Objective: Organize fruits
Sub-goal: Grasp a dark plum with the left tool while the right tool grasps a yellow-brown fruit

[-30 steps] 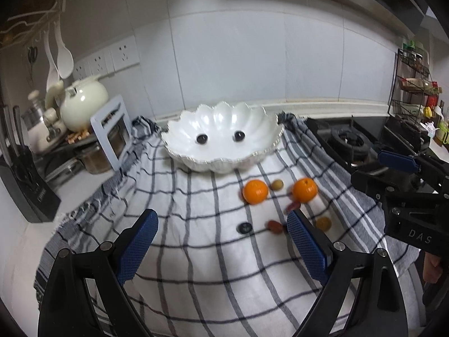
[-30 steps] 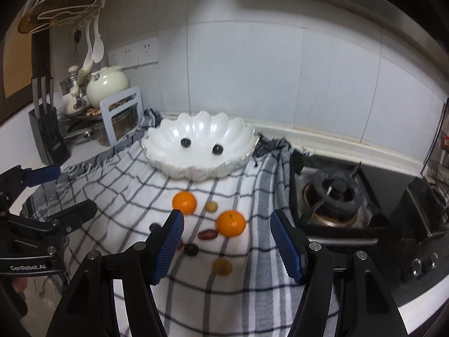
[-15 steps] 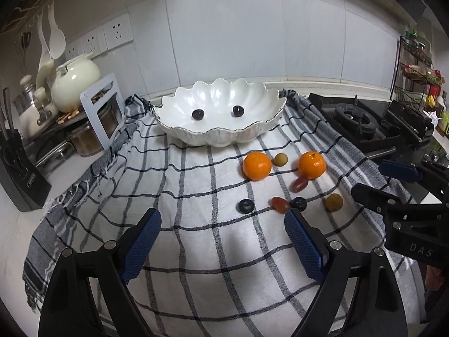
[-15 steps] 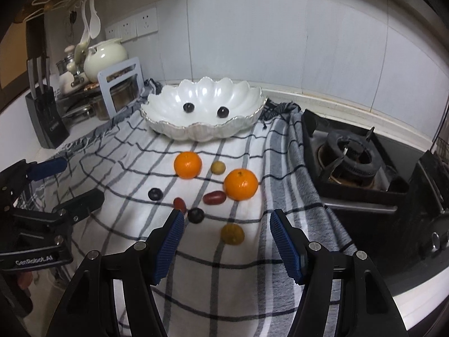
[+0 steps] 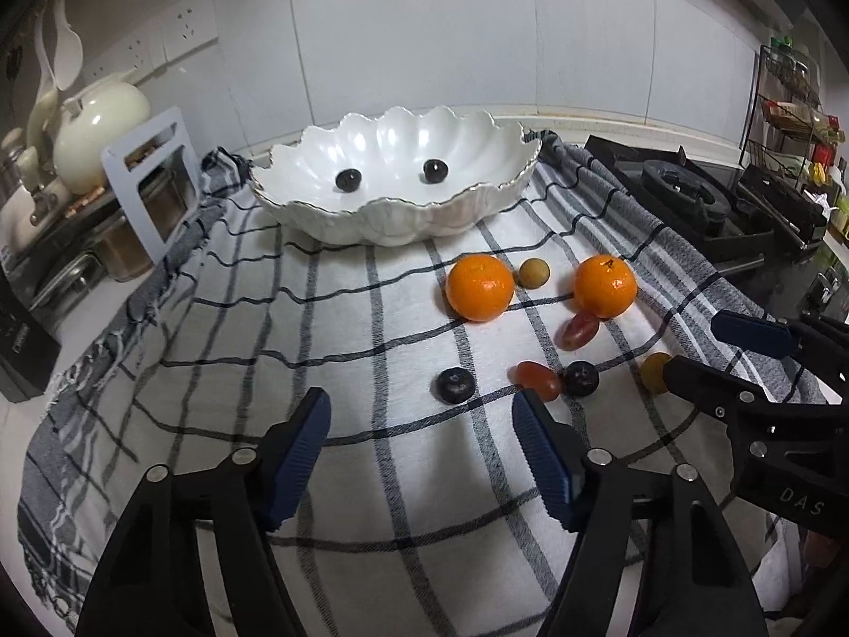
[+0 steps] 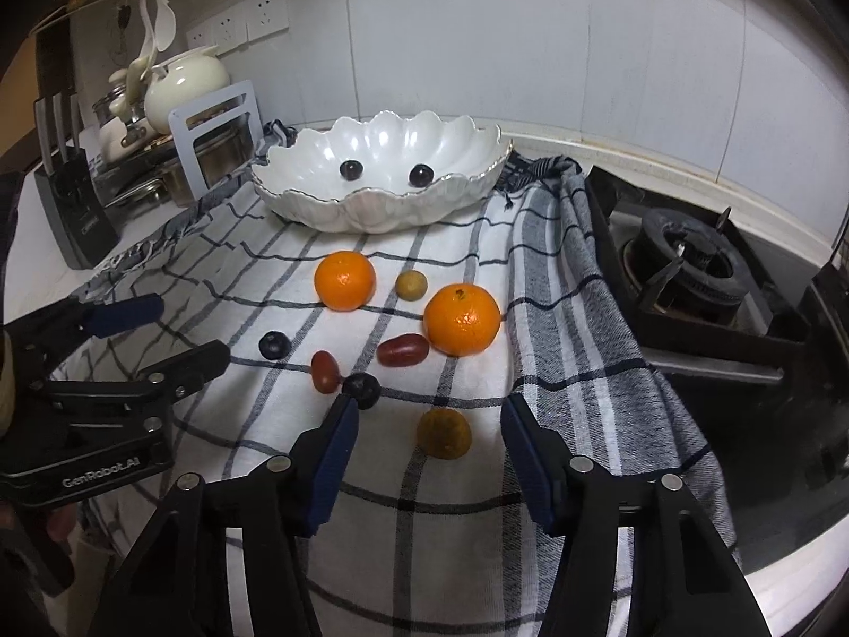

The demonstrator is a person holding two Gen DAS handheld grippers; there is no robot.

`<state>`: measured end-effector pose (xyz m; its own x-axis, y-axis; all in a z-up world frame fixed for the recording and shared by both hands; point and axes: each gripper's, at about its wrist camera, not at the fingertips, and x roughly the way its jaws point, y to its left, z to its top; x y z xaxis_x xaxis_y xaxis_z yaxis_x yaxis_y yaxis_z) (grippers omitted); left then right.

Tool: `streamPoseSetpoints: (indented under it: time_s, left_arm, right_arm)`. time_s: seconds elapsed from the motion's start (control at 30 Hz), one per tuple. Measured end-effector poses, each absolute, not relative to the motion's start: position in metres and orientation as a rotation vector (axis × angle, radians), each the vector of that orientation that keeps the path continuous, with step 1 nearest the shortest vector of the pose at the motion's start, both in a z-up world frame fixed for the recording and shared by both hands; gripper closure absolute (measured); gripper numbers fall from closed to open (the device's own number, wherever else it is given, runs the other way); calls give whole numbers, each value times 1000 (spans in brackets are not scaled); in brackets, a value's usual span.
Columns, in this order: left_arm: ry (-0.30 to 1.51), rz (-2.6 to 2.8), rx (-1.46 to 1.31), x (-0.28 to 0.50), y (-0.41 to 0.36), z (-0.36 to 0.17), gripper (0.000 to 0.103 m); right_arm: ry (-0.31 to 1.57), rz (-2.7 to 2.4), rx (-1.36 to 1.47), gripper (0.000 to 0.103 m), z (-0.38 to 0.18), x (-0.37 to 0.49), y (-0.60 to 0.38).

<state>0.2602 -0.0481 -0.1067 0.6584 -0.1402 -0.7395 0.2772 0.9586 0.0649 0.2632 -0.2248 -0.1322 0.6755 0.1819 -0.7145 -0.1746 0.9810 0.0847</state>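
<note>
A white scalloped bowl (image 5: 403, 212) (image 6: 371, 212) at the back of the checked cloth holds two dark berries (image 5: 348, 179). In front lie two oranges (image 5: 479, 287) (image 6: 461, 318), a small tan fruit (image 6: 411, 285), two red grapes (image 6: 403, 349), dark berries (image 5: 454, 385) (image 6: 361, 390) and a yellow-brown fruit (image 6: 443, 432). My left gripper (image 5: 422, 440) is open and empty, just short of a dark berry. My right gripper (image 6: 427, 446) is open, its fingers either side of the yellow-brown fruit, above the cloth.
A gas stove (image 6: 690, 270) lies right of the cloth. At the left stand a white kettle (image 5: 101, 132), metal pots, a white rack (image 6: 212, 138) and a knife block (image 6: 74, 212). A shelf of jars (image 5: 790, 101) is at the far right.
Both grippers have moved forward and down toward the loose fruit. The left gripper's fingers have come closer together. The fruit has not moved.
</note>
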Motion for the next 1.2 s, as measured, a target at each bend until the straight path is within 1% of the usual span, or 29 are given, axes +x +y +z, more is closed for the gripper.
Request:
streamPoseSetpoints:
  time_s: [0.17, 0.3, 0.37, 0.5, 0.57, 0.8, 0.97, 1.2]
  left_arm:
    - [839, -248, 179, 270, -55, -116, 44]
    - [859, -259, 180, 277, -59, -124, 51]
    - [867, -260, 181, 280, -60, -126, 54]
    - [876, -264, 183, 286, -64, -131, 57]
    - [882, -266, 183, 289, -65, -133, 61]
    - [902, -270, 186, 295, -69, -141, 70]
    - [927, -272, 166, 298, -69, -145, 78]
    - [925, -266, 156, 296, -69, -144, 80]
  right_arm:
    - [823, 202, 16, 51, -142, 269, -227]
    - [832, 203, 20, 52, -147, 272, -227]
    - [842, 205, 22, 55, -150, 274, -228]
    - [855, 202, 33, 56, -156, 279, -230]
    - [861, 205, 40, 59, -158, 280, -230]
    - [888, 224, 54, 66, -165, 285, -230]
    - [899, 229, 57, 73, -167, 288, -231]
    - [893, 237, 63, 74, -166, 286, -233]
